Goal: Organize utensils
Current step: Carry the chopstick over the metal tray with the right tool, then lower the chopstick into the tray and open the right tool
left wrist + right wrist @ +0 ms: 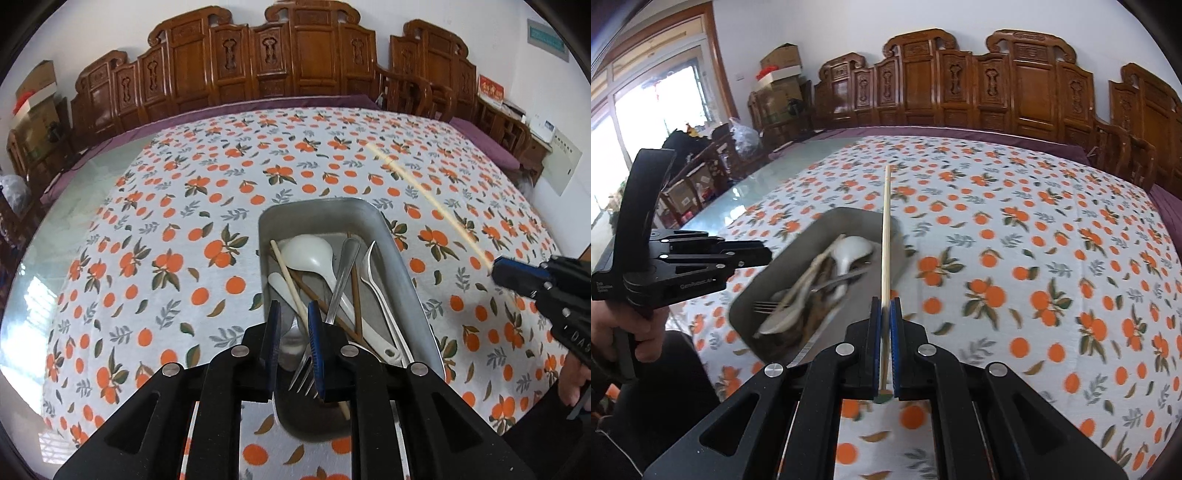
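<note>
Metal tray on the orange-print tablecloth is the landmark: inside it lie a white ladle, a fork, a steel spoon, and dark and pale chopsticks, all crossed over one another. Directly above the tray's near end hangs the left gripper, its blue pads slightly parted with nothing pinched between them. To the right of the tray, the right gripper is clamped on a pale chopstick that seems to cross over the tray's right rim, though blur makes that uncertain.
</note>
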Tool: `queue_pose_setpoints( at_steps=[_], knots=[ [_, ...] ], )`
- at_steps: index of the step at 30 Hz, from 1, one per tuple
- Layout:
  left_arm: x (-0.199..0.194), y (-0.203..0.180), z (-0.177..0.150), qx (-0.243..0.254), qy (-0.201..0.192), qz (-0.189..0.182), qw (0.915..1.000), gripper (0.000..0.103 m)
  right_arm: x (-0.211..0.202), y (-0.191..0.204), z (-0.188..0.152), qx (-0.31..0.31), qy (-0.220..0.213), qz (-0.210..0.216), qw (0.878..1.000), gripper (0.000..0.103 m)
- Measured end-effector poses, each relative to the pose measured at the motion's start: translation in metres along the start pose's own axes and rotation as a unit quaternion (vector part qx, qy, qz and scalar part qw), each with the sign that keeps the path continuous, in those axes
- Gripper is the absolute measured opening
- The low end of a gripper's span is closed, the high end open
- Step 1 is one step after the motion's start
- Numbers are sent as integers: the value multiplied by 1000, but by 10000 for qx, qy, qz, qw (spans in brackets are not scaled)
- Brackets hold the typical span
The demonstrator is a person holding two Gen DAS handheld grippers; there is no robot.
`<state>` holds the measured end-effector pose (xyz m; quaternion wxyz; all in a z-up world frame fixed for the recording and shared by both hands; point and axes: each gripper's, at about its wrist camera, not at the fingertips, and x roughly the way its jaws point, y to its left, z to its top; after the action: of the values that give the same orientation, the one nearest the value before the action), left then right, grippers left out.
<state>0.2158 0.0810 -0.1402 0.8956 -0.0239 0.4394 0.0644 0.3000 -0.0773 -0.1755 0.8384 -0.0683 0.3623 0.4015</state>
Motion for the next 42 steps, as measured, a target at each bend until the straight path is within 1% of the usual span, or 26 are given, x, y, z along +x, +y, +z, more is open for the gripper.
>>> queue_pose_setpoints(
  at_steps=[6, 12, 16, 18, 20, 24, 30, 34, 42],
  knots=[
    [-18, 13, -7, -99, -152, -72, 9998, 13, 7, 26, 2, -48, 31, 222, 9997, 6],
    [-26, 26, -14, -222, -208, -117, 9995, 13, 34, 45, 5, -17, 299, 308, 9991, 6],
    [-28, 32, -17, -256, -228, -113, 9993, 13, 50, 52, 4, 14, 474, 260, 9985, 6],
    [-28, 35, -18, -277, -216, -134, 9993, 13, 58, 55, 3, 12, 576, 130, 9983, 6],
    [-28, 36, -18, -276, -216, -137, 9993, 13, 63, 57, 1, 22, 644, 93, 9979, 6],
    [-30, 37, -18, -262, -230, -135, 9993, 13, 70, 60, 0, -4, 706, 19, 9975, 6],
    [-31, 37, -19, -248, -225, -148, 9993, 13, 74, 63, -3, -4, 729, -35, 9973, 6],
    [-33, 36, -19, -240, -240, -148, 9993, 13, 70, 65, -2, -46, 602, 86, 9981, 7],
    [-38, 32, -20, -241, -264, -166, 9992, 13, 47, 60, 0, -61, 271, 38, 9996, 7]
  ],
)
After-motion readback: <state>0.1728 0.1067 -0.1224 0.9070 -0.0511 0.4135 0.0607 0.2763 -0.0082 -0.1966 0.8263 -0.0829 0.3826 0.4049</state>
